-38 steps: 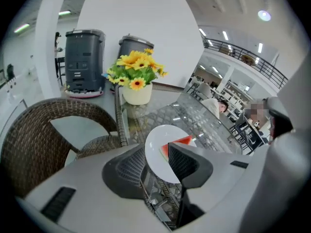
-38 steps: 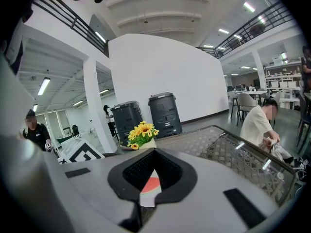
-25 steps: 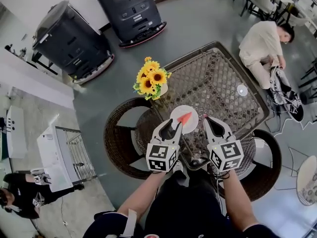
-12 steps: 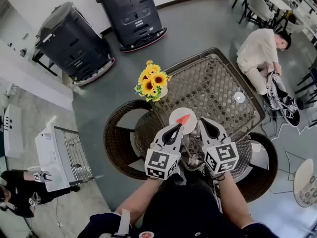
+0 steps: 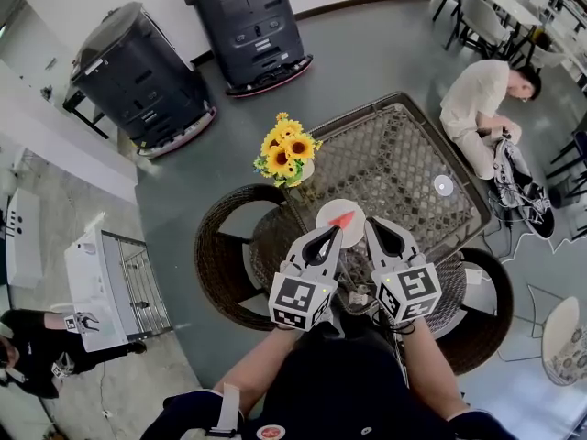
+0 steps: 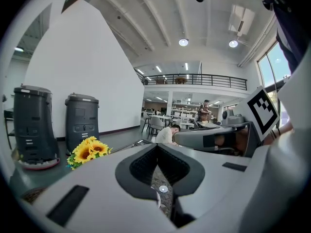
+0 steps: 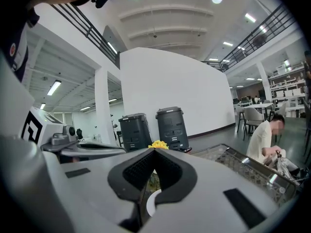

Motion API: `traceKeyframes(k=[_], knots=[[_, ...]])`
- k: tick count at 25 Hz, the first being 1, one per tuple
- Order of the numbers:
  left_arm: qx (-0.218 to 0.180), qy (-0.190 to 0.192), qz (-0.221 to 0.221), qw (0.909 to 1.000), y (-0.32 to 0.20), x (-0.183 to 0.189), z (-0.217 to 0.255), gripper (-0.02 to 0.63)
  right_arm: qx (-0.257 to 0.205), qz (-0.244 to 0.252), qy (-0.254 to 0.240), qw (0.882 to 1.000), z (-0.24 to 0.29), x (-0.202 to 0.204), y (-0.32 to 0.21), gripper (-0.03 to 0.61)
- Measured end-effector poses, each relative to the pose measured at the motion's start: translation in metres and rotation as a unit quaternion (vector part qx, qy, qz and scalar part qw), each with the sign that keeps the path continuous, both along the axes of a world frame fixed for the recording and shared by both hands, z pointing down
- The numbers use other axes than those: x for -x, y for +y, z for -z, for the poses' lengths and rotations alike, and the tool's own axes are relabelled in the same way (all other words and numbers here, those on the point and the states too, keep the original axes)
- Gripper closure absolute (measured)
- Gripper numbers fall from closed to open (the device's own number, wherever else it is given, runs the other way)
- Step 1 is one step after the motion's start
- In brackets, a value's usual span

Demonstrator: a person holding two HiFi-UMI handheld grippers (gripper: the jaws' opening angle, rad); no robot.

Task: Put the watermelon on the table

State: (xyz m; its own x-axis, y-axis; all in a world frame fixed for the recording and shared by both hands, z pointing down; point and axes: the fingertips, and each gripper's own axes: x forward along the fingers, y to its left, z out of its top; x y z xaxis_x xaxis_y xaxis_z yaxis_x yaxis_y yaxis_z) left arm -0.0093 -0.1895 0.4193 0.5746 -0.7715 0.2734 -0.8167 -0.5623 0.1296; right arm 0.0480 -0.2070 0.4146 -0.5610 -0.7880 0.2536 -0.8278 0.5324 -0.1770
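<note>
A red wedge of watermelon (image 5: 342,217) lies on a white plate (image 5: 336,212) at the near edge of the woven, glass-topped table (image 5: 394,159). My left gripper (image 5: 332,233) hovers just short of the plate, shut with nothing between its jaws. The right gripper (image 5: 371,222) floats beside it, also shut and empty. In the left gripper view the closed left gripper (image 6: 157,145) hides most of the table; a sliver of the plate (image 6: 157,201) shows below. The right gripper view has the closed right gripper (image 7: 154,150) over a strip of the plate (image 7: 151,203).
A vase of sunflowers (image 5: 285,149) stands at the table's left corner and a small white disc (image 5: 444,185) lies far right. Wicker chairs (image 5: 223,257) flank me. Two tall dark machines (image 5: 138,71) stand behind, a person (image 5: 481,94) sits on the floor right, and a white cart (image 5: 99,287) stands left.
The left gripper's jaws, open a second ago beside the watermelon, are now shut. Both grippers have lifted slightly. The watermelon stays on the plate.
</note>
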Motion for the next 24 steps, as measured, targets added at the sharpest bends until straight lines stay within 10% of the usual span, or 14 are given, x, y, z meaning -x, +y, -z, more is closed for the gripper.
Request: traceKeyframes(k=[24], knots=[[-0.002, 0.021, -0.008, 0.9998, 0.005, -0.003, 0.007, 0.607, -0.019, -0.004, -0.007, 1.000, 0.016, 0.002, 0.004, 0.575]])
